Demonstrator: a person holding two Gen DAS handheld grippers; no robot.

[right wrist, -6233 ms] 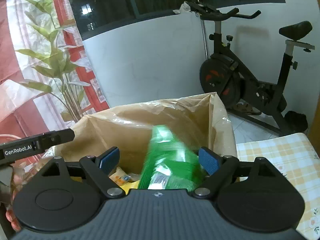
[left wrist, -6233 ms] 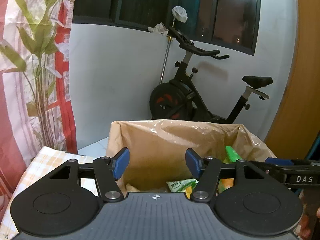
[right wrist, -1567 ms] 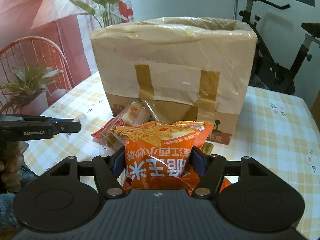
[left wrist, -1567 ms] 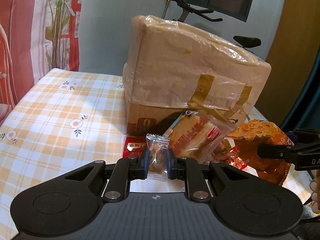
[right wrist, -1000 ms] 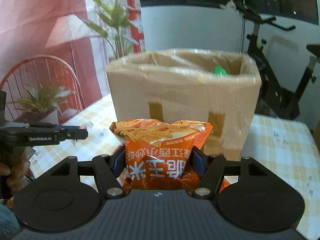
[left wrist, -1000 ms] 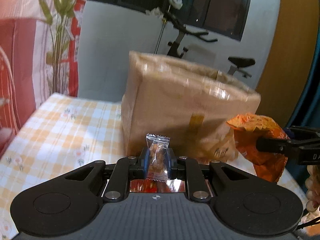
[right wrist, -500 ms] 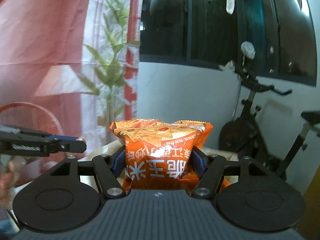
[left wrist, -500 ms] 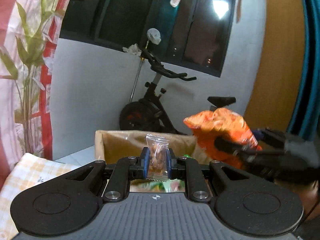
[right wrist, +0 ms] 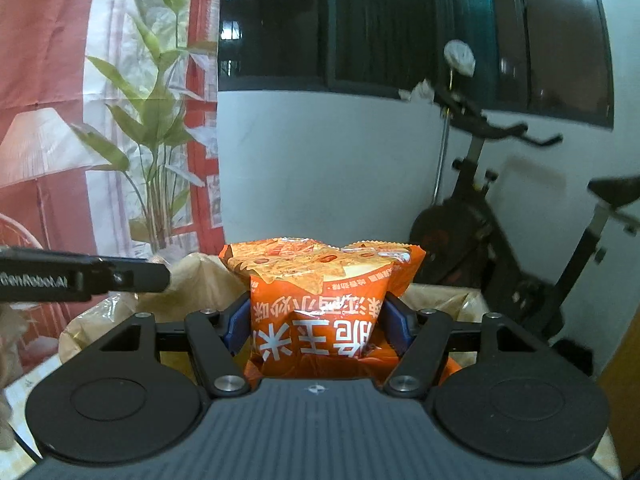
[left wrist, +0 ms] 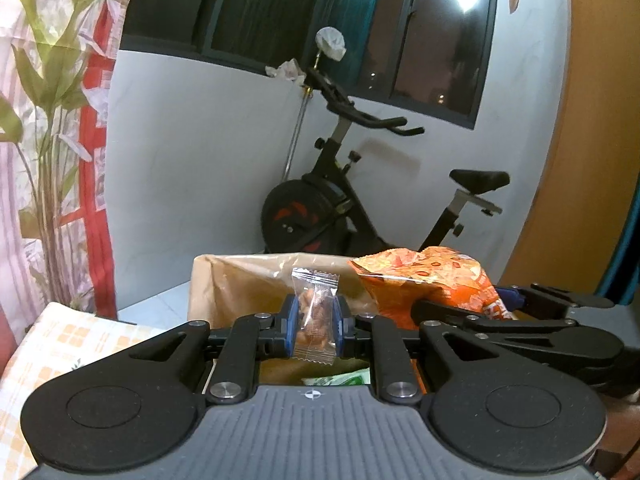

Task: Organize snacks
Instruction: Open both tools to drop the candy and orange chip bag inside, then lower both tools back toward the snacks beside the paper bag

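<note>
Now above the box: both my hand-held grippers have come up off the surface (left wrist: 60, 344) and hang over the open brown box (left wrist: 240, 280)
Left hand-held gripper (left wrist: 315, 326): narrow, pinched on the small clear snack packet (left wrist: 314, 312), over the box mouth
Right hand-held gripper (right wrist: 316, 328): jaws opening, the orange chip bag (right wrist: 320, 300) between them, pads touching its sides
Inside the box: a green packet (left wrist: 340, 379) already lies there
Meaning: carrying looks finished; I judge dropping both snacks in comes next
</note>
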